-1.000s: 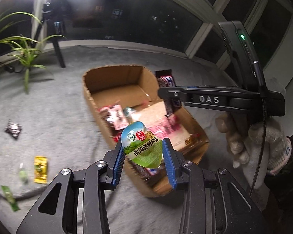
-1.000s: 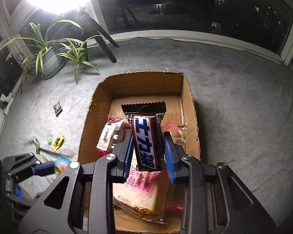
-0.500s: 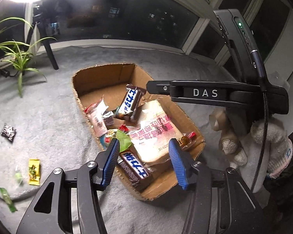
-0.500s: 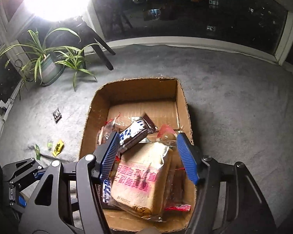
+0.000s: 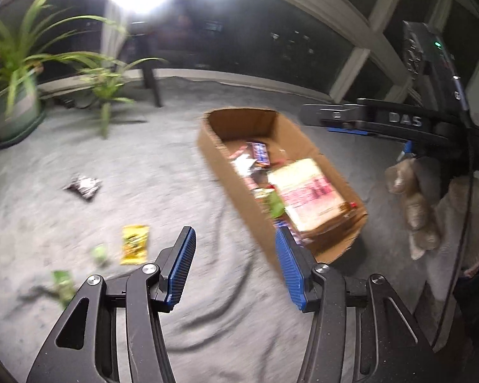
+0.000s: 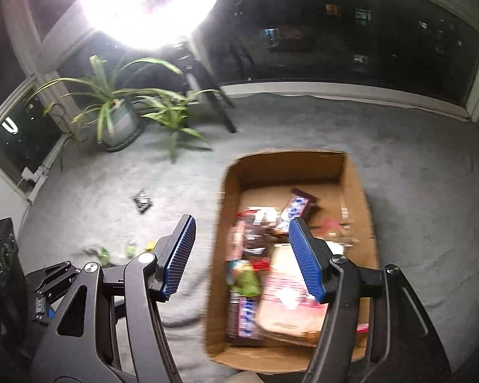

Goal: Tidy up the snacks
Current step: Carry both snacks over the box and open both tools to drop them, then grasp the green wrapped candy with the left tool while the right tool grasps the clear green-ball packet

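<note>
Grey carpet (image 5: 175, 166): box (image 5: 226, 172), blurry wrappers (image 5: 134, 244).

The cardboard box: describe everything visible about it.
The cardboard box is a brown, open-topped corrugated carton with rough, worn rims and no visible lid. It sits upright on the grey carpet. Its near half is packed with snacks: a large bagged bread loaf with pink print, a blue-and-white chocolate bar along the left wall, a green packet, and another bar deeper in. The far end shows bare cardboard floor. Neither gripper touches it. Motion blur hides finer print.
</note>
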Motion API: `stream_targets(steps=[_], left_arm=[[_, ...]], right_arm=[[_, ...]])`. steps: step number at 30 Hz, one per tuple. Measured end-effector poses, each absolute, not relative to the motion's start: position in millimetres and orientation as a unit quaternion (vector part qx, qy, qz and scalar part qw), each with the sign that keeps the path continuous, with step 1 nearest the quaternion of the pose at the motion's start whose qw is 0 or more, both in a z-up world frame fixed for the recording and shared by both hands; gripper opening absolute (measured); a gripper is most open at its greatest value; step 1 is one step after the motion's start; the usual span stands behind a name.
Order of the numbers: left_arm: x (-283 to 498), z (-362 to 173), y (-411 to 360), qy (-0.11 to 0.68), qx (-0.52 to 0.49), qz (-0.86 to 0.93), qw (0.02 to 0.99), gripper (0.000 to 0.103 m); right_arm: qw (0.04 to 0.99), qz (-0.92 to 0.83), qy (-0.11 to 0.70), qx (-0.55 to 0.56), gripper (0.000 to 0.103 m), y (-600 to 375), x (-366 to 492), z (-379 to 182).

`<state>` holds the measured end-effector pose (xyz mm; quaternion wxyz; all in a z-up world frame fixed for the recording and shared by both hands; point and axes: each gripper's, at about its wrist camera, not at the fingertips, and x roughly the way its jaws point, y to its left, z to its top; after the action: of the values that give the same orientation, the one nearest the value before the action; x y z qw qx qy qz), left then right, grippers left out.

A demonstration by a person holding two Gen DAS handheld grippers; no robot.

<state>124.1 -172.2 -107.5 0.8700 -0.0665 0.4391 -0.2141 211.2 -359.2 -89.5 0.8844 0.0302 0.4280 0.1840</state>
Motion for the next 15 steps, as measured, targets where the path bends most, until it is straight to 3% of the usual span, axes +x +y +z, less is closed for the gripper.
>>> stream_targets(steps=[15], left_arm=[[98, -145, -65, 0.451, -0.097, -0.100, 0.881, 0.047]], right_arm=[[0.830, 0.289, 0.476, 0.006, 0.063, -235, 209, -125]])
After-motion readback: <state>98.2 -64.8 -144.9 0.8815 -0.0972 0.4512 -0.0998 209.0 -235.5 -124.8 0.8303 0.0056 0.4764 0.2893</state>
